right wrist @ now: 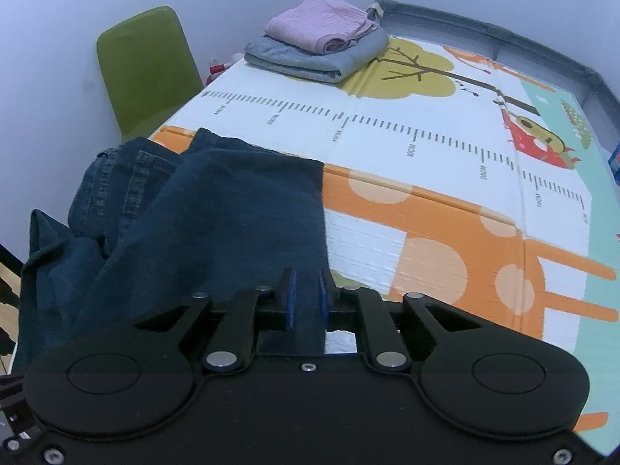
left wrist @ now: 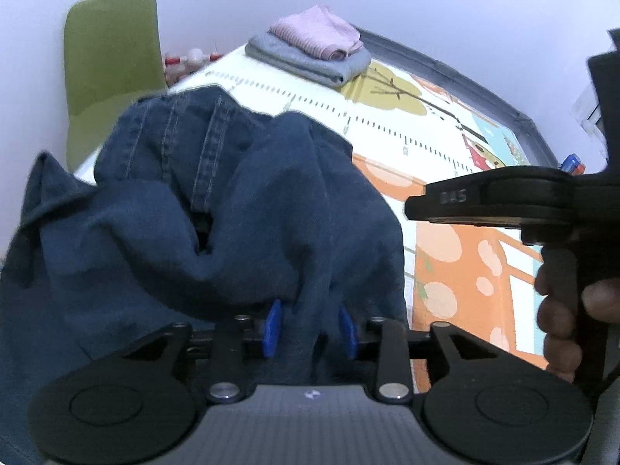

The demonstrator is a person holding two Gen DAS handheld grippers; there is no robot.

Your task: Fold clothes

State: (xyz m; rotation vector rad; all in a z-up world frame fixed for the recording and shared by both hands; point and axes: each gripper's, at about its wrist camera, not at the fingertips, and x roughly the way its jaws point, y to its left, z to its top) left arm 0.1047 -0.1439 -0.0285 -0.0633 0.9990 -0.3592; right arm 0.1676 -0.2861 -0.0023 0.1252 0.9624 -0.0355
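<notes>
Dark blue jeans (left wrist: 232, 213) lie bunched on the left part of a colourful play mat (left wrist: 457, 147), the waistband and seams turned away from me. My left gripper (left wrist: 310, 329) is open, and a fold of the denim runs between its blue pads (left wrist: 273, 327) with a gap beside it. In the right wrist view the jeans (right wrist: 217, 213) show a flat, smooth fold. My right gripper (right wrist: 307, 297) stands slightly open at the fold's near right corner, a strip of denim between its narrow-set pads (right wrist: 323, 296). A hand (left wrist: 562, 310) holds the right gripper's handle.
A folded pink garment (right wrist: 321, 27) rests on a folded grey-blue one (right wrist: 310, 60) at the mat's far edge. A green chair (right wrist: 147, 66) stands beyond the far left corner. The mat (right wrist: 426, 155) spreads to the right, with a dark grey rim (right wrist: 503, 35) behind it.
</notes>
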